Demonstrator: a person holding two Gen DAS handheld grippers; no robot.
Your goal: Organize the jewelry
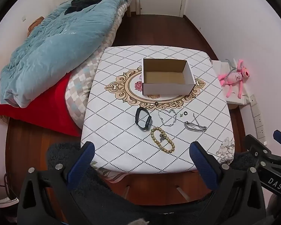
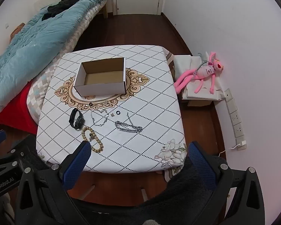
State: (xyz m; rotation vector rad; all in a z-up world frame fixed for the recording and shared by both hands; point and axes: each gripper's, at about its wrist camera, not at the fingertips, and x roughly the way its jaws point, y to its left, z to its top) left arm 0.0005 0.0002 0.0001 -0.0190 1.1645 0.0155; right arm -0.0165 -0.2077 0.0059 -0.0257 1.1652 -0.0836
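Nearest the cameras, the left gripper (image 1: 142,150) and the right gripper (image 2: 138,150) are held above the near edge of the desk (image 1: 121,150), each with its jaws spread wide and nothing between them. Just beyond, a beaded bracelet (image 1: 162,139) is laid on the patterned cloth, and a small dark charm is seen on it. Behind it, to the left, a black smartwatch (image 1: 143,121) is set on its side. To its right a thin silver chain (image 1: 167,117) is spread, and further right a heavier silver link bracelet (image 1: 194,127) is laid. Between the two chains a small dark ring (image 1: 185,113) is found. A second dark ring (image 1: 156,103) is placed on the gold ornament. Farther back, an open cardboard box (image 1: 167,76) is stood, with nothing visible inside. Beside the desk, a pink plush toy (image 2: 202,75) is laid against the wall.
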